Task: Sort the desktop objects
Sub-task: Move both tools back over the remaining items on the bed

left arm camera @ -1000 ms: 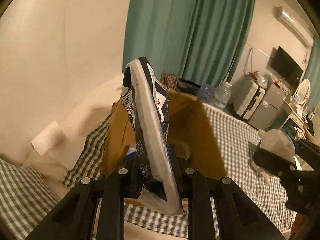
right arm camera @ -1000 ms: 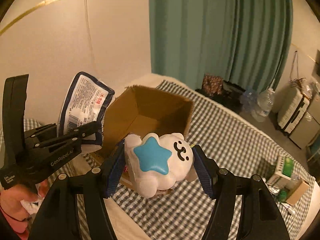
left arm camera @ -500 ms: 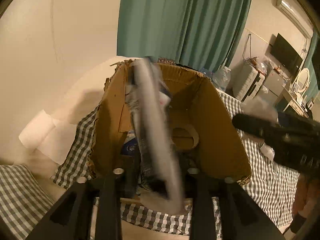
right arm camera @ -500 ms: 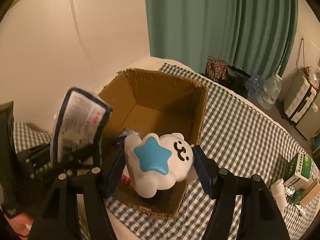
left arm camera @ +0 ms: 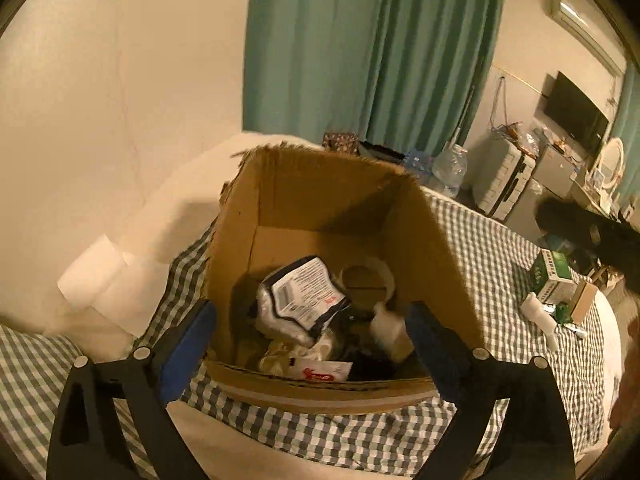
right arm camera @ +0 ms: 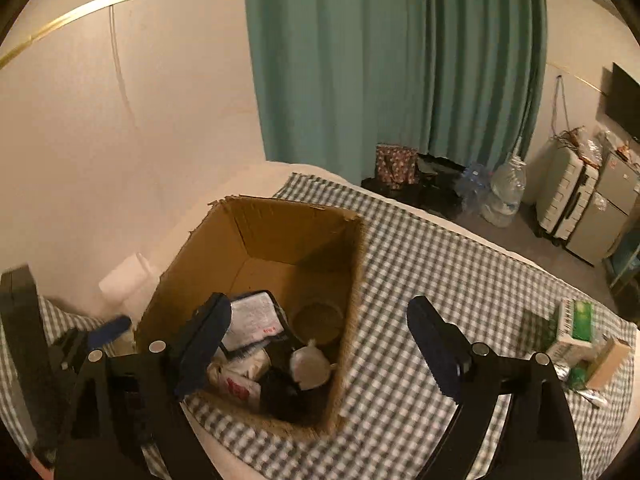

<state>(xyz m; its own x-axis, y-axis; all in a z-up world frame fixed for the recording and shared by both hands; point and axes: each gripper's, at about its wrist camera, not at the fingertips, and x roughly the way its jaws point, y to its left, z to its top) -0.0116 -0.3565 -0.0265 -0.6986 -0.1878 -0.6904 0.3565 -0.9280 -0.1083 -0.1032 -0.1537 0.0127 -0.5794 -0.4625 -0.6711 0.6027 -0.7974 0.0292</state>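
Mid-sort, with a good share already boxed. Inside the box (left arm camera: 436, 264): packet (left arm camera: 302, 300) lying face-up on the pile, white toy (right arm camera: 310, 366) against the right wall, tape roll (right arm camera: 318, 320) on the bottom, other wrappers underneath.

Left gripper (left arm camera: 308, 332) above the near rim, jaws opening and nearly at full spread, nothing between them but the view down onto the packet. Right gripper (right arm camera: 320, 340) over the box's near right corner, jaws also opening wide, empty, toy lying below and clear of the pads.

Still out on the checked cloth (right arm camera: 440, 288), well apart from the box: green carton (right arm camera: 574, 322), small brown box (right arm camera: 608, 362), white bottle (left arm camera: 538, 312) and some small bits beside them. Probably next: those leftovers on the right.
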